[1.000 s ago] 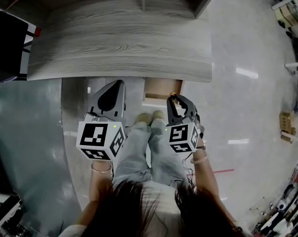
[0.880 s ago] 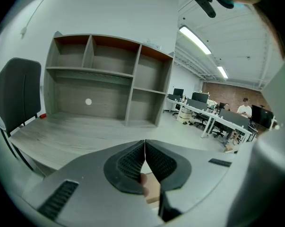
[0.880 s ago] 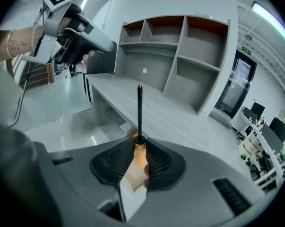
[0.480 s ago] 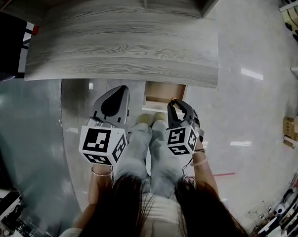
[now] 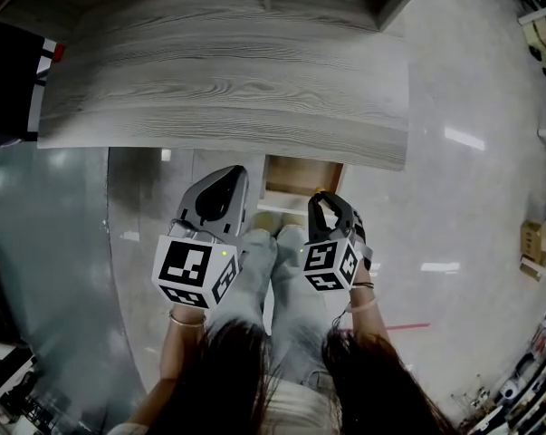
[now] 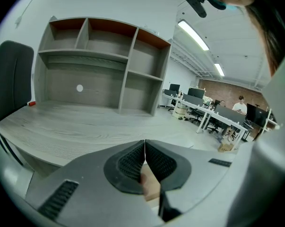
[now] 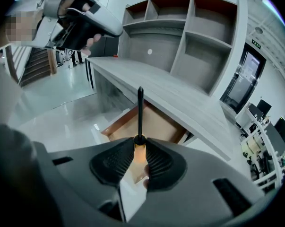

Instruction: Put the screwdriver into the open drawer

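Observation:
My right gripper (image 7: 139, 148) is shut on the screwdriver (image 7: 140, 115); its orange handle sits between the pads and the black shaft sticks up past the jaws. In the head view the right gripper (image 5: 322, 202) hovers just in front of the open wooden drawer (image 5: 301, 178), which pokes out from under the grey desk (image 5: 227, 80). The drawer (image 7: 151, 124) shows a bare brown bottom in the right gripper view. My left gripper (image 5: 220, 188) hangs to the left of the drawer, its jaws pressed together with nothing between them (image 6: 143, 156).
A black chair (image 5: 5, 71) stands at the desk's left end. A shelf unit (image 6: 104, 65) rises at the desk's back. The person's legs and shoes (image 5: 271, 220) are below the grippers on a glossy floor. Office desks (image 6: 218, 115) stand further off.
Both grippers have shifted a little downward in the head view as the head moved; the desk now fills more of the top. The right gripper's hold on the screwdriver is unchanged.

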Available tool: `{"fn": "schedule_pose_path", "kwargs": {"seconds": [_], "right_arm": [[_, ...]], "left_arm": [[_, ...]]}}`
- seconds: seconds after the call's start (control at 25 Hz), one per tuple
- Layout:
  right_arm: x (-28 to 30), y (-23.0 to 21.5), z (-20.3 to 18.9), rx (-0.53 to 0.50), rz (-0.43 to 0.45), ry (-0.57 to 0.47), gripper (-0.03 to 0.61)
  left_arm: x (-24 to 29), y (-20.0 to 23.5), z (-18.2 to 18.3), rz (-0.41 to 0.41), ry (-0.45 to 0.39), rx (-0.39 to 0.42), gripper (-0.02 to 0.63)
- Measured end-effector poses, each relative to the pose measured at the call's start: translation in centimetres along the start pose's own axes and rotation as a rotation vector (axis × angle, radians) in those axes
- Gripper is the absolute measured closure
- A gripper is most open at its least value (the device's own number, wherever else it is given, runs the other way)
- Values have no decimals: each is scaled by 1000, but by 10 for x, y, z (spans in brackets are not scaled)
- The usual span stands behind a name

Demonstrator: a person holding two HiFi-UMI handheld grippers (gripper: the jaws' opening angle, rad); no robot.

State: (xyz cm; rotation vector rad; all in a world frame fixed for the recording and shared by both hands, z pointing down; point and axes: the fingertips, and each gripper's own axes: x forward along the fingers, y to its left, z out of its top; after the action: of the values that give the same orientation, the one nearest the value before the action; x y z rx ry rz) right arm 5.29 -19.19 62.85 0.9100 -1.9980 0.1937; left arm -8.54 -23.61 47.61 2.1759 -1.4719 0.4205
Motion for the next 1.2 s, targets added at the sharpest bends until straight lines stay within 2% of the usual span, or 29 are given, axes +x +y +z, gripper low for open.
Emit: {"fn": "schedule_pose_path", "kwargs": {"seconds": [0.4,1.2], "right_arm": [[25,8,-23,-34,11,51,489],[50,13,-66,-17,-20,162,489]], "left_arm": [[21,5,-24,-13,18,-10,595],[46,-1,-63,-48,60,-19,595]]}}
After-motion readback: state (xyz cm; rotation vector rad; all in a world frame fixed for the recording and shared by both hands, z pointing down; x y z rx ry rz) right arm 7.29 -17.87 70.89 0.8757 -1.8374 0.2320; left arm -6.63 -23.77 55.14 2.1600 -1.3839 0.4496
